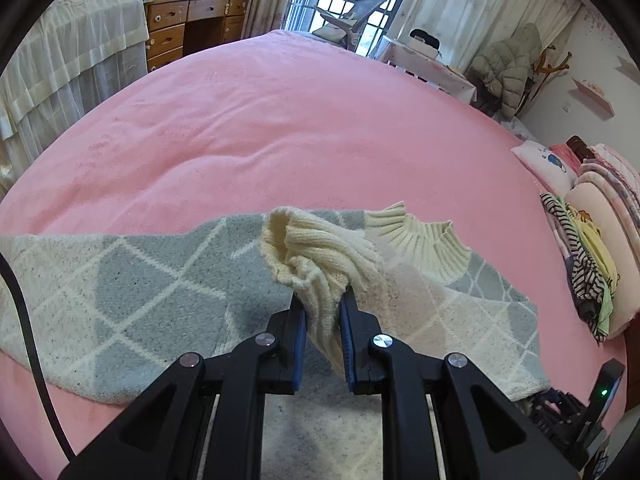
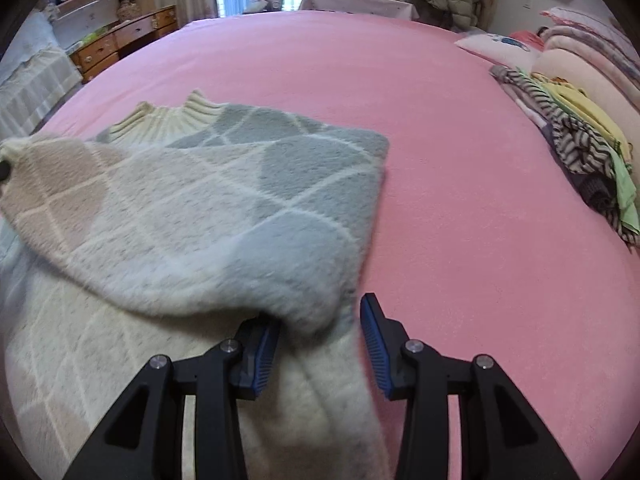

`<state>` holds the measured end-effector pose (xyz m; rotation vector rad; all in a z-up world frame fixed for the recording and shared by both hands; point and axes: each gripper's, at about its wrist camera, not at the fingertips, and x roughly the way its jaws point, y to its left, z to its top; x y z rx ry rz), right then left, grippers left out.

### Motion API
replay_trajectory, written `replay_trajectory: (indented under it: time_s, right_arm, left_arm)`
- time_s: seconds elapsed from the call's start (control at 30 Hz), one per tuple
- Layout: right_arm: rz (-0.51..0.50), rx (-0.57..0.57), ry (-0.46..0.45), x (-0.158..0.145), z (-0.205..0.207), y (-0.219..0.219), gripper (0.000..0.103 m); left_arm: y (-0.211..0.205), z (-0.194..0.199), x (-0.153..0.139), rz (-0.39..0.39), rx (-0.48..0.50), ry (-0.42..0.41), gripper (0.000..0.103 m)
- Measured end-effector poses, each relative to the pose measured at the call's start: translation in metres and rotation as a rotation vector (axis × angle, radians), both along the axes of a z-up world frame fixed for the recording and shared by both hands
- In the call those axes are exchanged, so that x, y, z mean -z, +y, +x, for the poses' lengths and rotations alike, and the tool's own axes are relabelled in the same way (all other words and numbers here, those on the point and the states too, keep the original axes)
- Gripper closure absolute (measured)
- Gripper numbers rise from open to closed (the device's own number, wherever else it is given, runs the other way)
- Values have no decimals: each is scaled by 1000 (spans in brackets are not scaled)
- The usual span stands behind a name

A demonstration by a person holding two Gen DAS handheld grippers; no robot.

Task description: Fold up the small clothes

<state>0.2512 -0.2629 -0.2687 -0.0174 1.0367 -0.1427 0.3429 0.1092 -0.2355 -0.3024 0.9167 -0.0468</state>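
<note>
- Left wrist view: a cream ribbed cuff is being pinched by the left gripper.
- The argyle sweater is being straddled, ungripped, by the spread right gripper.
- The sleeve risks being dragged, bunching the fold on the pink bedspread.

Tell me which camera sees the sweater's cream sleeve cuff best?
The left wrist view. There the ribbed cuff sits close and sharp, pinched in the left tongs. The right wrist view catches only a small bit of the cuff at its far left edge; it mostly shows the sweater body, with the right tongs open.
</note>
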Motion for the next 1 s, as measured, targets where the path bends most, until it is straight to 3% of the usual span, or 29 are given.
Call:
replay_trajectory:
  time_s: [0.07,0.23,0.3,0.47,0.57,0.63,0.77,0.8,0.9,1.0]
  right_arm:
    - [17,21,-5,-2,-4,-12,83]
    - [37,38,29,2,-11,-32,83]
    - [49,42,43,6,-11,-36,82]
    - [7,45,50,7,-14,-40,58]
    - [27,21,67,1,-22,-44,56]
    - [17,-10,83,-6,-31,-44,56]
    - [-36,-62,46,-33,-45,-43,56]
    - [-50,-65,24,-41,-45,-42,58]
    - [-52,-73,-26,-60,-28,-36,75]
    - [-50,-93,-55,-66,11,-19,87]
  left_arm:
    - [-1,-1,10,28,2,33,90]
    - [-1,-3,56,95,-6,173,89]
    - [7,-7,70,61,-15,176,87]
    - [22,-5,65,-19,40,199,76]
    - [30,-12,54,3,65,215,66]
    - [37,-20,44,25,67,213,66]
    - [54,-32,20,56,15,171,58]
    - [52,-31,12,61,12,153,58]
    - [39,-22,-3,24,41,102,58]
    - [7,-5,-5,10,102,78,58]
